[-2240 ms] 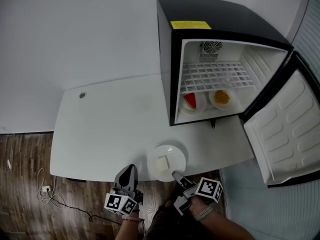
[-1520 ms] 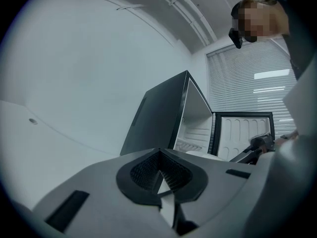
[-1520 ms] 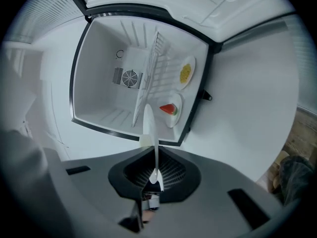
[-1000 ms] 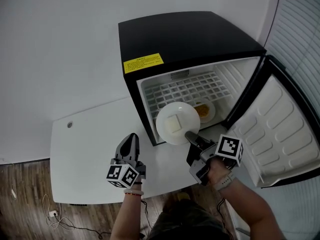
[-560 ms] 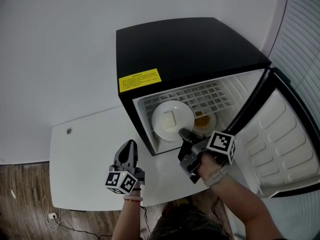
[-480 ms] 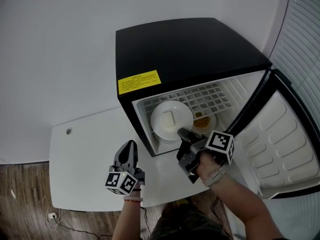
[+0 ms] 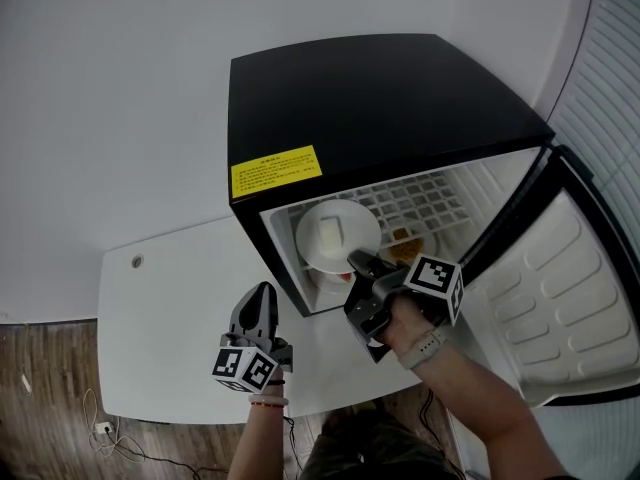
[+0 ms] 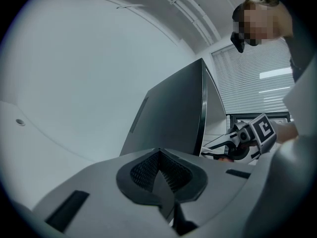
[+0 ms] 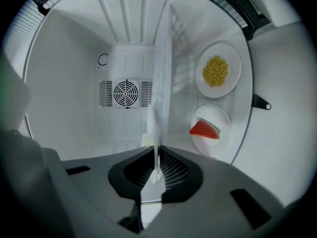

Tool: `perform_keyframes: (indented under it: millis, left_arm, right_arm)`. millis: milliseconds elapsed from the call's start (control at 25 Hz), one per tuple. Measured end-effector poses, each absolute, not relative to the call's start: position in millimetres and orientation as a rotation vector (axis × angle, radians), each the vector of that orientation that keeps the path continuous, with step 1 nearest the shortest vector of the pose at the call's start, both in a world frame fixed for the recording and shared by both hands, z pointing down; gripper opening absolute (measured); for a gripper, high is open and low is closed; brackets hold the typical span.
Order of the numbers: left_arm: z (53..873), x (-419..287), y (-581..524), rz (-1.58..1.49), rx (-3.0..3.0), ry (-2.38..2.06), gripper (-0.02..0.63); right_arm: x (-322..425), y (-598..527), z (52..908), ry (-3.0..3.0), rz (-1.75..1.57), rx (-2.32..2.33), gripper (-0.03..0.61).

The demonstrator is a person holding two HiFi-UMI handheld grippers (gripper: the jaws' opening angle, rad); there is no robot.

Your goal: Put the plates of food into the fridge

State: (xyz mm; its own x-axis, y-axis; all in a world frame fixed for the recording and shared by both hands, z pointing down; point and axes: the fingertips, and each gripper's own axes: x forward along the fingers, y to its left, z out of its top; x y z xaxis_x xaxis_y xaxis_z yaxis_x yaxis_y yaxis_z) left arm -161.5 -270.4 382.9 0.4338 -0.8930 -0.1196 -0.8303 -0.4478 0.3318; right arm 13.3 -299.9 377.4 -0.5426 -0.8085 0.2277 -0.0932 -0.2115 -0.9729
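Desk: white, at left; small round hole near its far-left corner.
Left gripper: over the desk just left of the fridge, clear of everything. Jaws pressed together, nothing btwn them; same in left gripper view.
Fridge: black, on the desk, yellow label on its top front edge, interior white.
Held plate: white, pale block on it, in the left part of the fridge opening, not set down. Edge-on in right gripper view.
Right gripper: jaws pinching the held plate's near rim.
Inside: wire shelf; fan grille on back wall; plate w/ red wedge and plate w/ yellow food side by side on the fridge floor.
Door: swung wide open at right.
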Motion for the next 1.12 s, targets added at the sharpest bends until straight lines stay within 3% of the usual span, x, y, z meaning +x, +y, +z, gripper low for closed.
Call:
perform_keyframes:
  millis: [440, 720, 1120]
  left_arm:
    - [383, -166, -261, -0.412, 2.448, -1.524, 0.006]
    - [385, -167, -251, -0.411, 2.457, -1.524, 0.006]
    - [393, -166, -219, -0.386, 2.467, -1.499, 0.006]
  right_arm:
    - [14, -297, 373, 1.655, -1.736, -1.099, 0.021]
    - [14, -289, 369, 1.728, -1.671, -1.097, 0.111]
    - [15, -242, 362, 1.892, -1.551, -1.122, 0.119]
